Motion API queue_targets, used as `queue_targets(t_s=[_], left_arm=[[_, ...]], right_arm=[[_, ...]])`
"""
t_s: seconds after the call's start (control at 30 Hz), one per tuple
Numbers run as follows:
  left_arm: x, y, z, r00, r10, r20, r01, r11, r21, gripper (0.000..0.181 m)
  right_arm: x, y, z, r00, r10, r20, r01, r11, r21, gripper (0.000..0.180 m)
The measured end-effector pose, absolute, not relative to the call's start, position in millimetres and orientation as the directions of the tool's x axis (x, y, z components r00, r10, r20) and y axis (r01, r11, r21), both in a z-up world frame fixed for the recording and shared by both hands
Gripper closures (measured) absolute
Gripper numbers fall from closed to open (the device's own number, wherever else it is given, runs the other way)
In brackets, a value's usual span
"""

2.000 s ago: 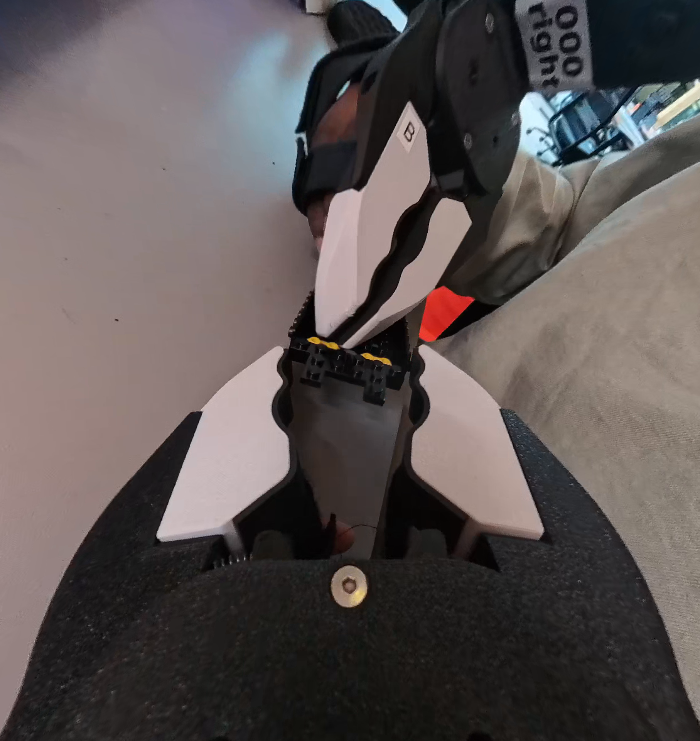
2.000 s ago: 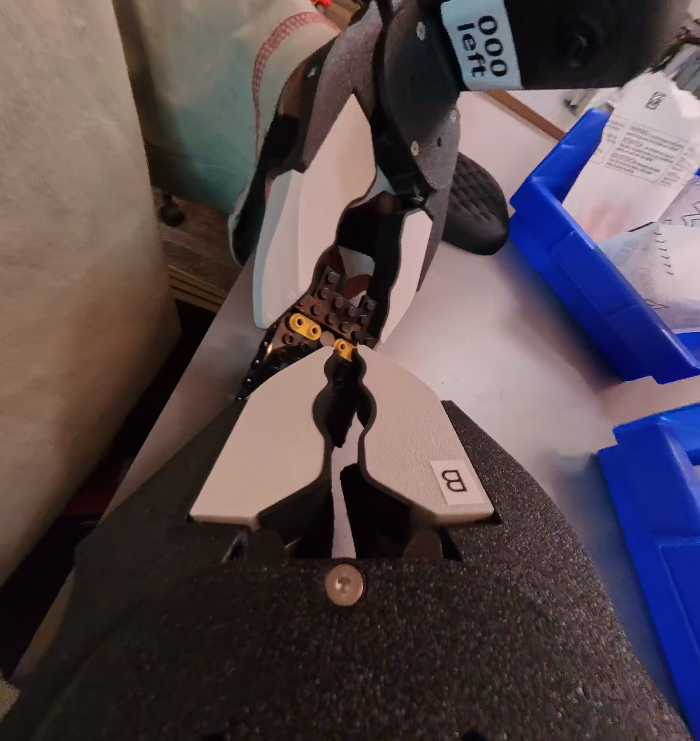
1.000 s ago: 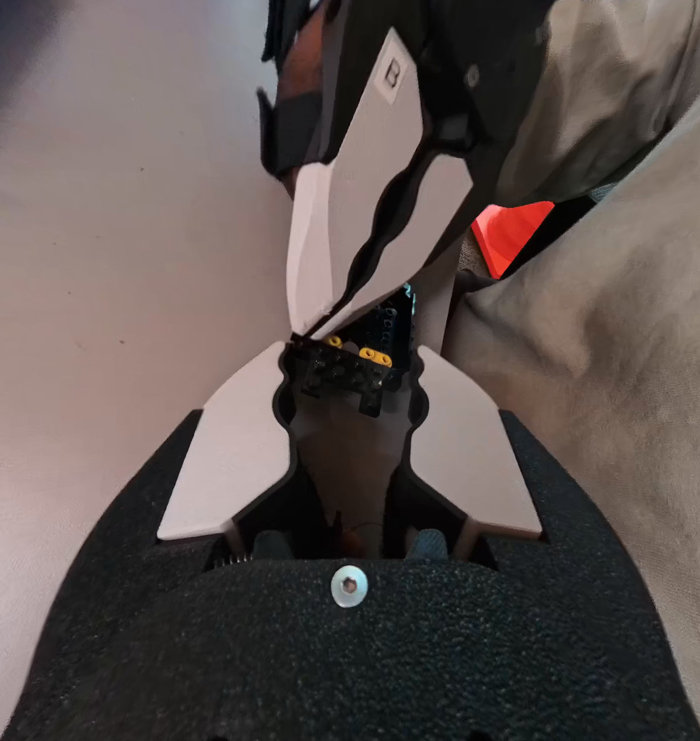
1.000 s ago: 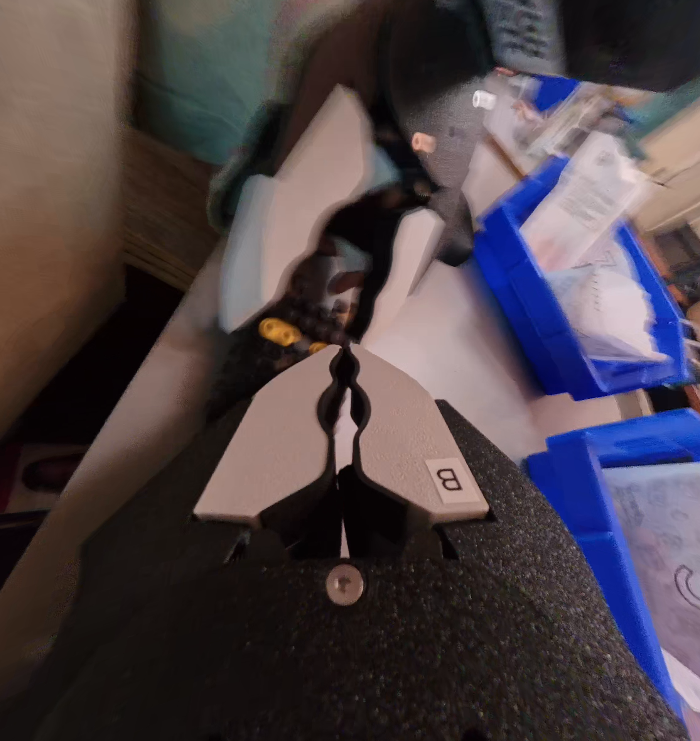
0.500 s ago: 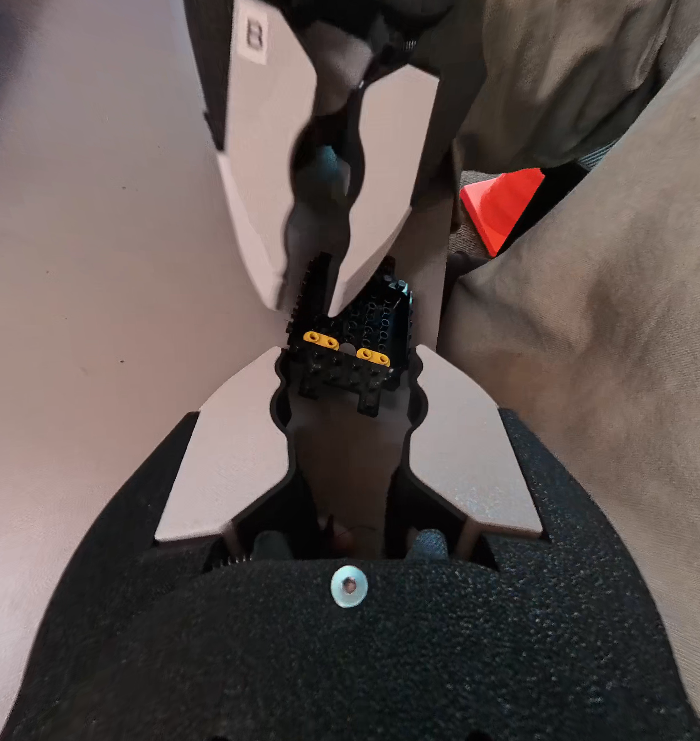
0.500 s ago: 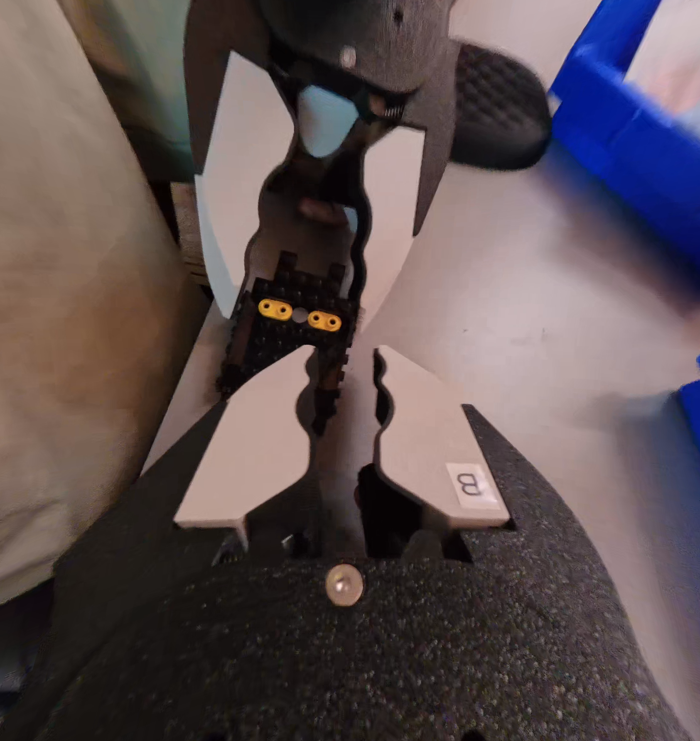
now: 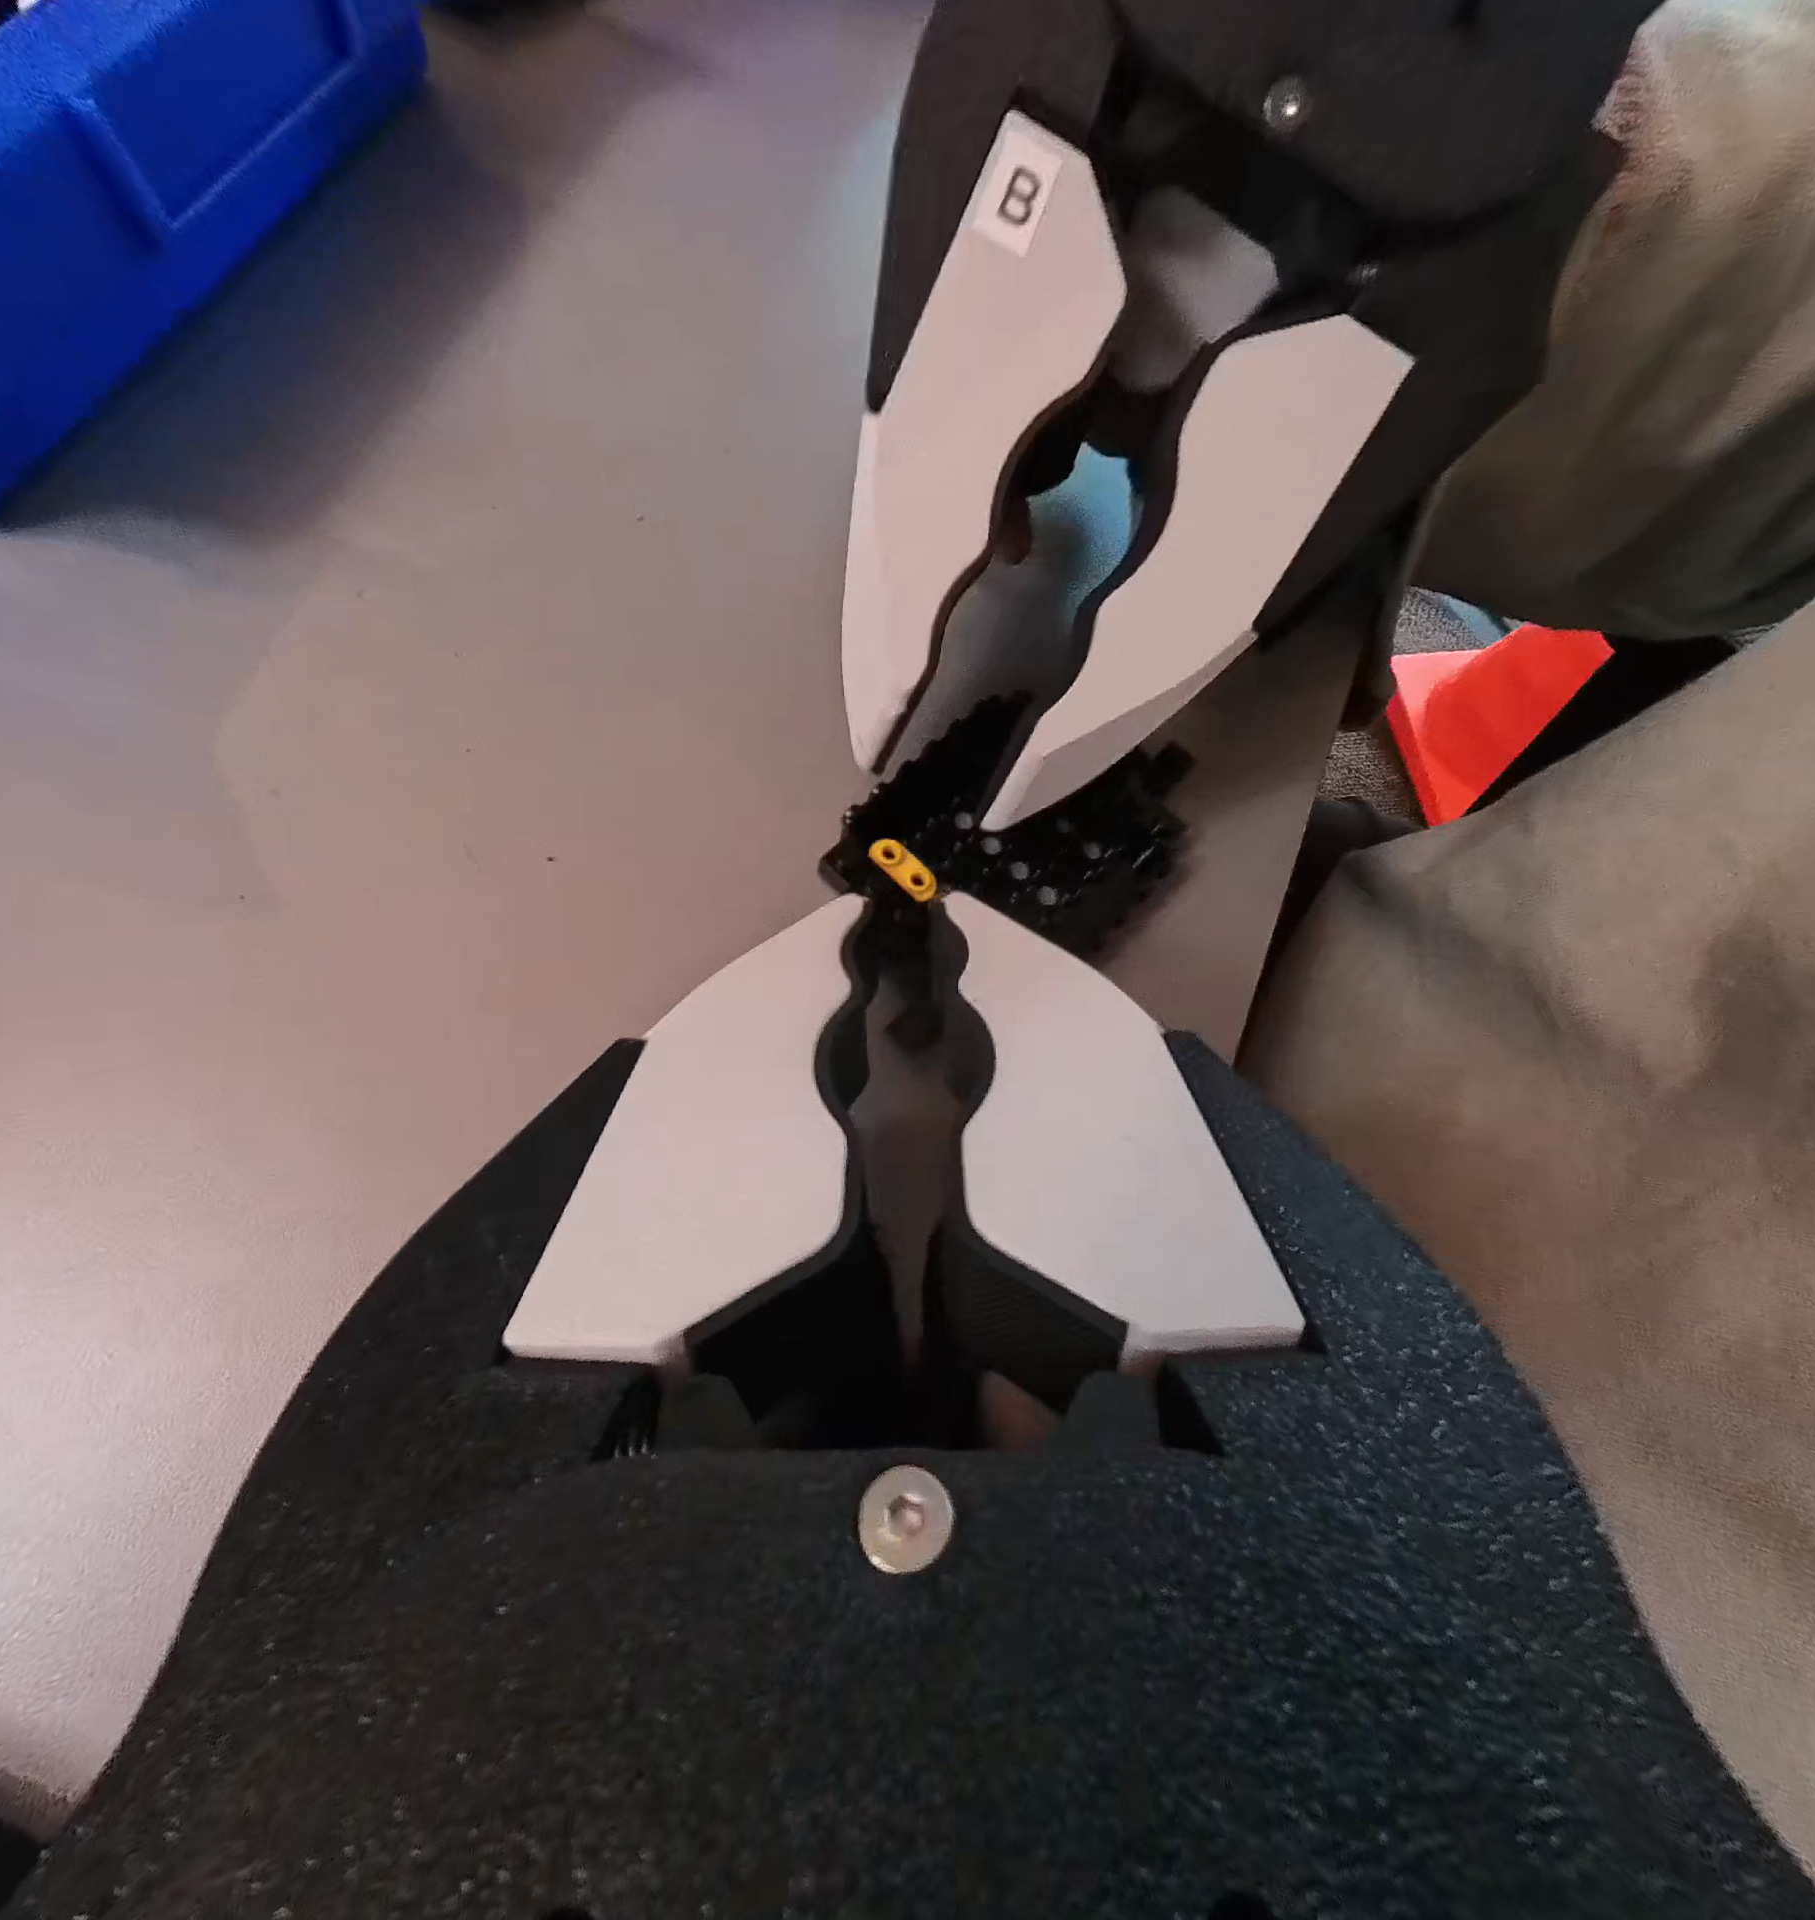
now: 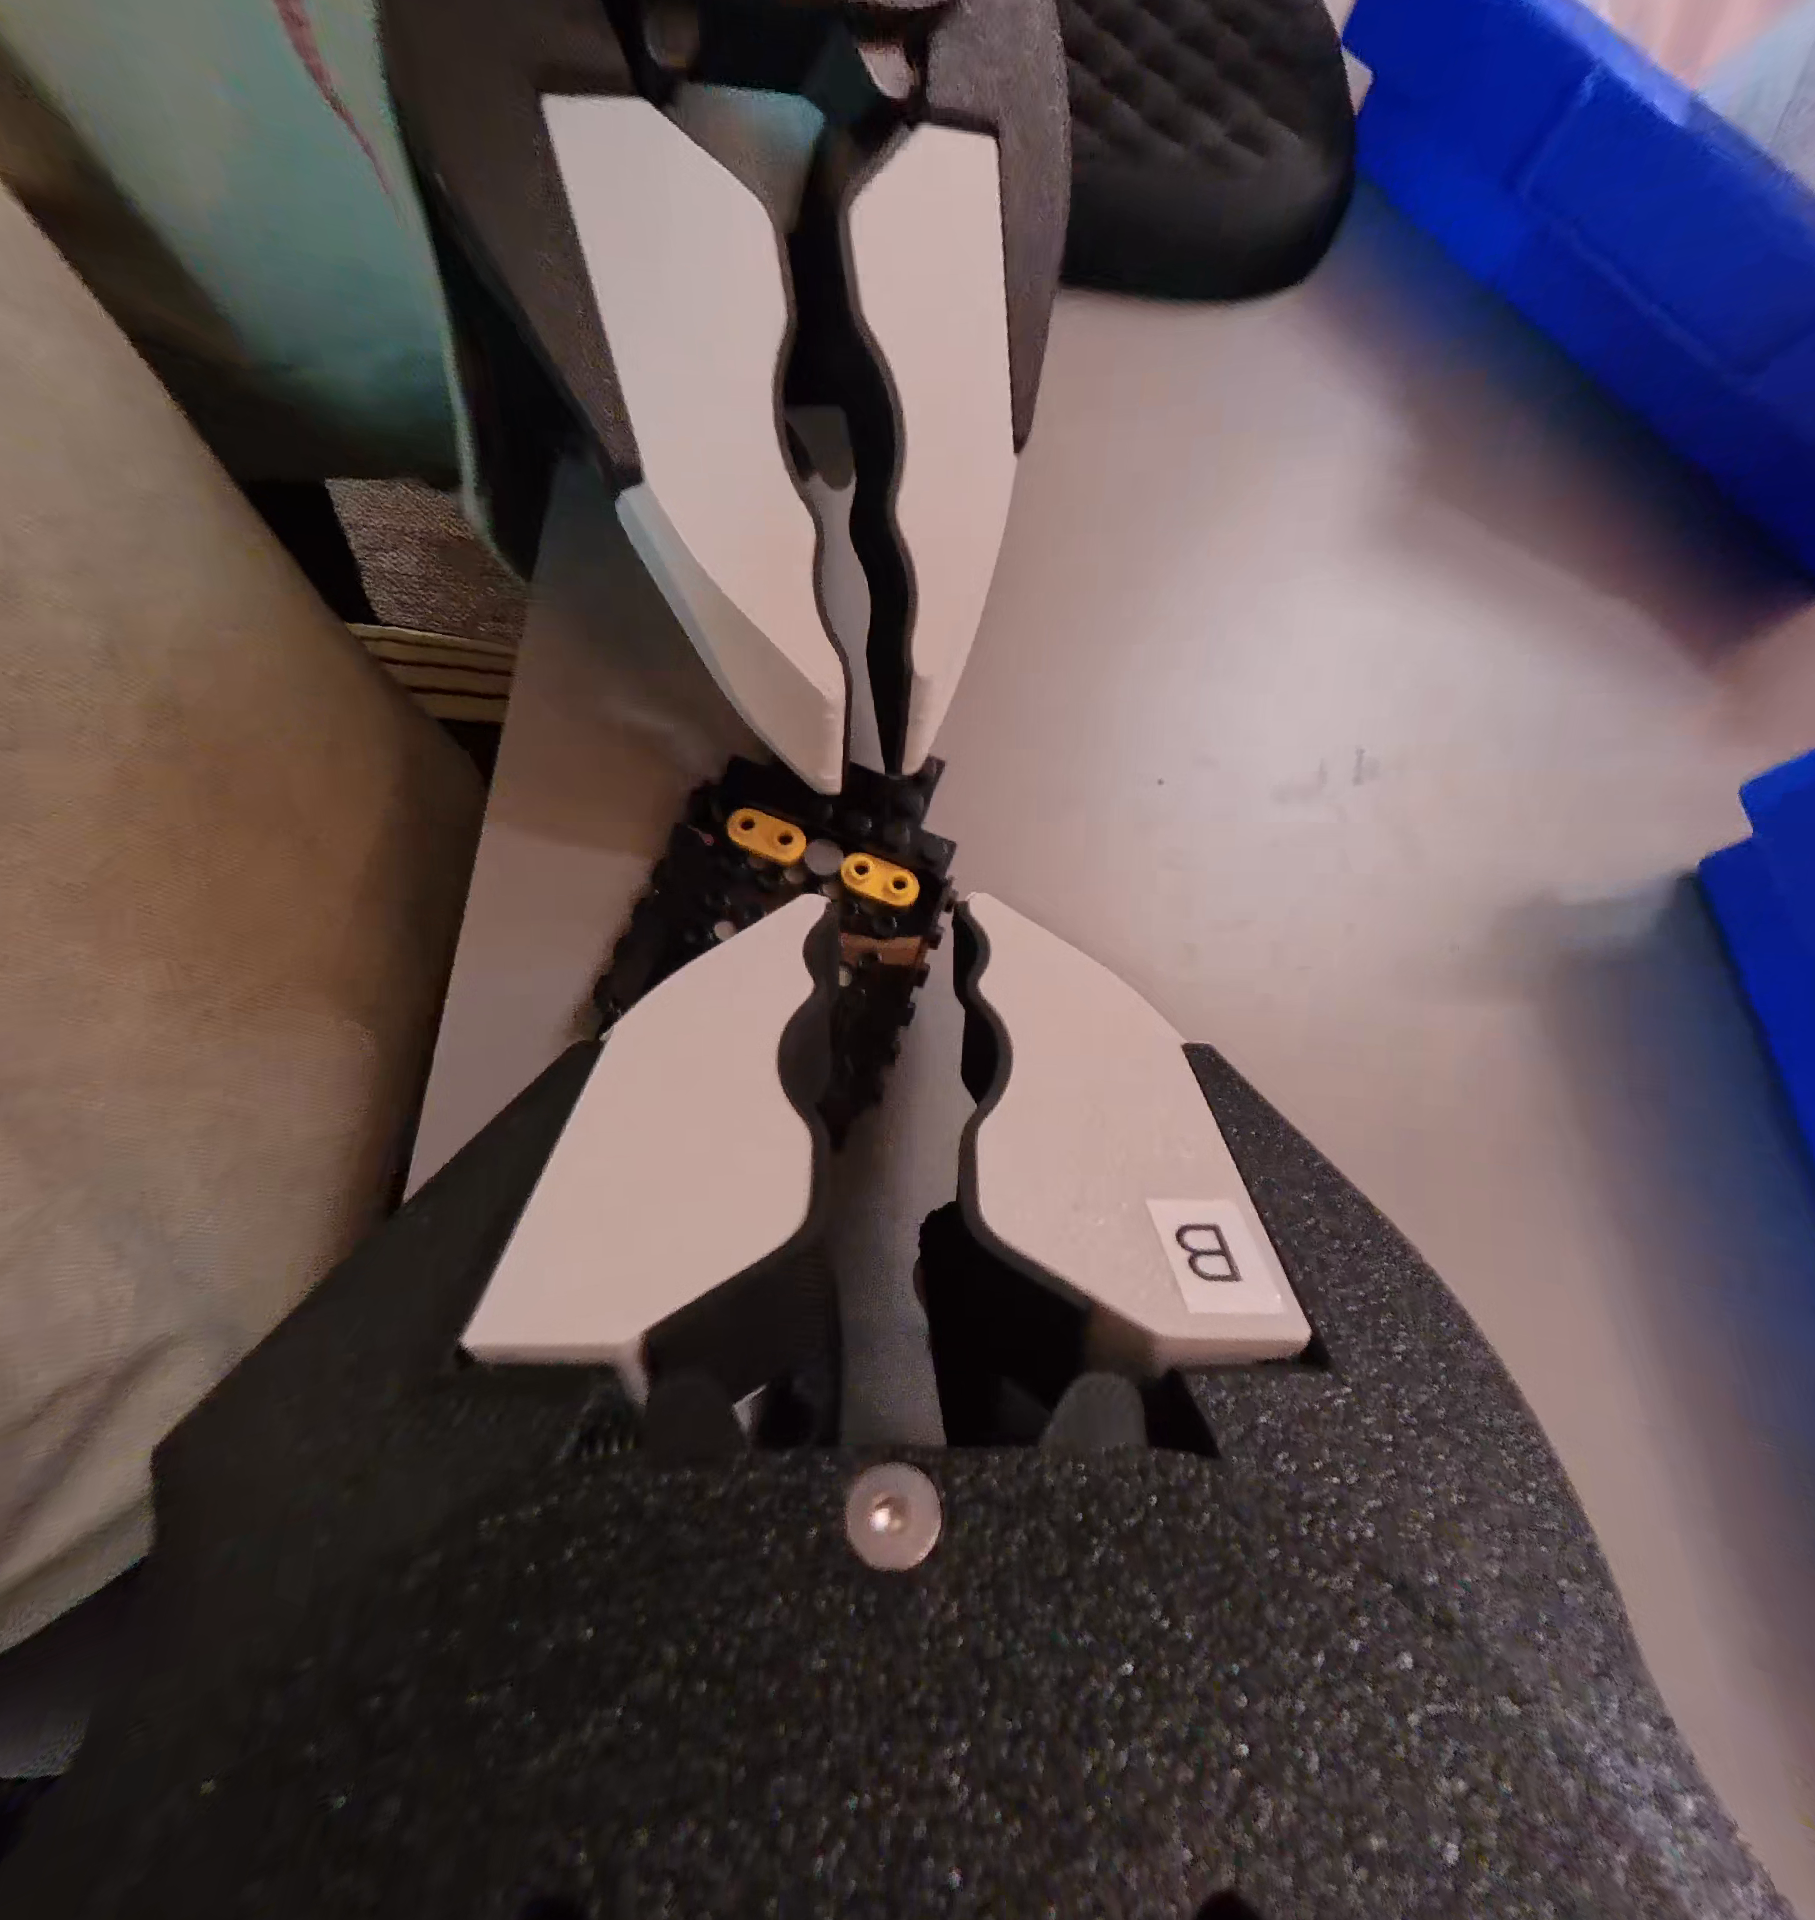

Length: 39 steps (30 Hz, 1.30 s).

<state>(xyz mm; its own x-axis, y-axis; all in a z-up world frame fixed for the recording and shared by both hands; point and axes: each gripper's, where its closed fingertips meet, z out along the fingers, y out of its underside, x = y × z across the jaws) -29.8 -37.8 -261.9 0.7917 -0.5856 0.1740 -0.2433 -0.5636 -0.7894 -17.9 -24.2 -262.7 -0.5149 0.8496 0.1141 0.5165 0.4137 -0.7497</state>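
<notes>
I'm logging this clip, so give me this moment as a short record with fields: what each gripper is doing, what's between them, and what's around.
left gripper: shut on one end of the brick assembly
right gripper: fingers around the other end, narrow gap on one side; grip unclear
brick assembly: black studded pieces with two yellow plates, held at the table's near edge
table: grey
bins: blue, at the far side
fabric: beige, beside the table

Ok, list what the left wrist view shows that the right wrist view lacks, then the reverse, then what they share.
Left wrist view only: a red object past the table edge.
Right wrist view only: a black textured object on the table and a second yellow piece.
Both: the black brick assembly, gripped by the left gripper and the right gripper, plus blue bins.
</notes>
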Motion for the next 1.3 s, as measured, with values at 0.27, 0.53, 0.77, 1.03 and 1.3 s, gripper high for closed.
queue_targets(t_s=[0.27, 0.53, 0.77, 1.03, 1.3], left_arm=[[-27.3, -38.6, -269.7, 0.781, -0.609, 0.140, -0.311, -0.573, -0.758, 0.181], [-25.6, -38.9, -270.1, 0.758, -0.649, 0.073, -0.379, -0.528, -0.760, 0.181], [-25.7, -37.8, -270.6, 0.739, -0.673, 0.034, -0.423, -0.503, -0.754, 0.181], [-17.0, -42.1, -250.7, 0.782, -0.624, 0.017, -0.347, -0.458, -0.819, 0.165], [-6.0, -38.8, -274.0, 0.841, -0.539, -0.055, -0.388, -0.529, -0.754, 0.181]], right_arm=[[-27.2, -35.3, -269.5, -0.651, 0.730, 0.208, 0.401, 0.564, -0.722, 0.156], [-27.6, -28.5, -271.3, -0.664, 0.732, 0.151, 0.445, 0.550, -0.707, 0.151], [-27.0, -31.8, -270.7, -0.685, 0.727, 0.048, 0.499, 0.517, -0.696, 0.155], [-24.5, -24.9, -274.5, -0.604, 0.796, 0.033, 0.567, 0.459, -0.684, 0.160], [-25.5, -16.1, -274.4, -0.385, 0.922, 0.042, 0.683, 0.316, -0.658, 0.160]])
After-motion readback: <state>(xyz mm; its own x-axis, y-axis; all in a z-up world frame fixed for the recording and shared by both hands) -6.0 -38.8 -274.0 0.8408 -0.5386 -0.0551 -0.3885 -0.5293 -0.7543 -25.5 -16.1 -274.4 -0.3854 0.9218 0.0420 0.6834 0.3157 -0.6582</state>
